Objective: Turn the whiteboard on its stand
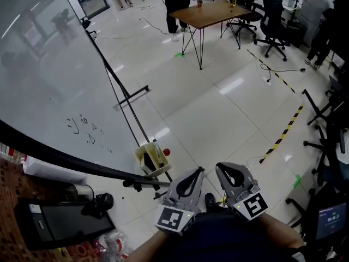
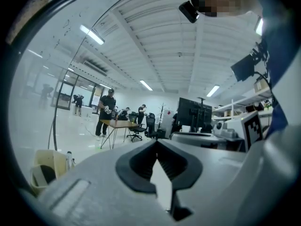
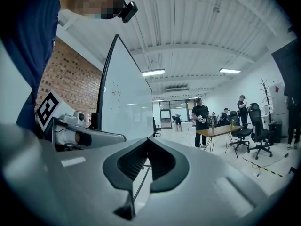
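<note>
The whiteboard point(image 1: 49, 75) fills the left of the head view, its white face tilted and its black bottom edge point(image 1: 82, 164) sweeping toward my grippers. A few small marks are drawn on it. Its black stand point(image 1: 131, 96) rests on the glossy floor behind. My left gripper point(image 1: 199, 171) and right gripper point(image 1: 220, 168) hang side by side low in the view, just right of the board's near corner, both shut and empty. The board shows edge-on point(image 3: 123, 102) in the right gripper view, beyond my right gripper point(image 3: 148, 140). My left gripper point(image 2: 156, 142) points across the room.
A yellow bin point(image 1: 150, 158) with a red ball point(image 1: 166, 152) sits under the board's near corner. A black screen point(image 1: 60, 221) and bottles lie at lower left. Farther off are a wooden table point(image 1: 214, 12), office chairs point(image 1: 271, 21), people, floor cables and yellow-black tape point(image 1: 283, 135).
</note>
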`<action>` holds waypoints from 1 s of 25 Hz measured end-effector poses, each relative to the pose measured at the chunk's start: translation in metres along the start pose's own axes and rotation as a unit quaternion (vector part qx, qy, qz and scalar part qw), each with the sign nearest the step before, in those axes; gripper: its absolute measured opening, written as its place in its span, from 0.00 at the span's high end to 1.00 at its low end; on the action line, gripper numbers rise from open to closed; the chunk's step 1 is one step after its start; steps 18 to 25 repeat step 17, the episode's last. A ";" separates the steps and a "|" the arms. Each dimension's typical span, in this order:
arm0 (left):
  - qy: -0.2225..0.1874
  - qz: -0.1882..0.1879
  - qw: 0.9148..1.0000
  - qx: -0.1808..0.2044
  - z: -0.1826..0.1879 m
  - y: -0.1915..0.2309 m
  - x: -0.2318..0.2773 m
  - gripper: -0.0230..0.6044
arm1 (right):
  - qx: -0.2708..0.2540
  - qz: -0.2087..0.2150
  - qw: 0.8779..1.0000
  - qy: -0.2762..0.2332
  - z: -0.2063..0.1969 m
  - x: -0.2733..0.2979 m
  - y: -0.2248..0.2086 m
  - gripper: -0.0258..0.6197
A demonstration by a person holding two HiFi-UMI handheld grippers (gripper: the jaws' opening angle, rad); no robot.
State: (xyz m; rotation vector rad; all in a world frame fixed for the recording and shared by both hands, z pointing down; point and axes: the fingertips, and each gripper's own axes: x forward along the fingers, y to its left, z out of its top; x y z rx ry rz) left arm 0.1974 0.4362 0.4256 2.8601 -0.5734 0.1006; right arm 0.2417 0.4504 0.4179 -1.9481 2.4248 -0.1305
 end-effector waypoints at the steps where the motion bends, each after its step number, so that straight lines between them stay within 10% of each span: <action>1: -0.001 0.000 1.000 -0.001 -0.001 0.001 -0.001 0.96 | 0.001 0.001 1.000 0.003 -0.002 0.001 0.001 0.95; 25: 0.002 -0.003 1.000 0.016 0.002 0.012 -0.005 0.96 | -0.009 0.011 1.000 0.009 0.000 0.015 0.009 0.95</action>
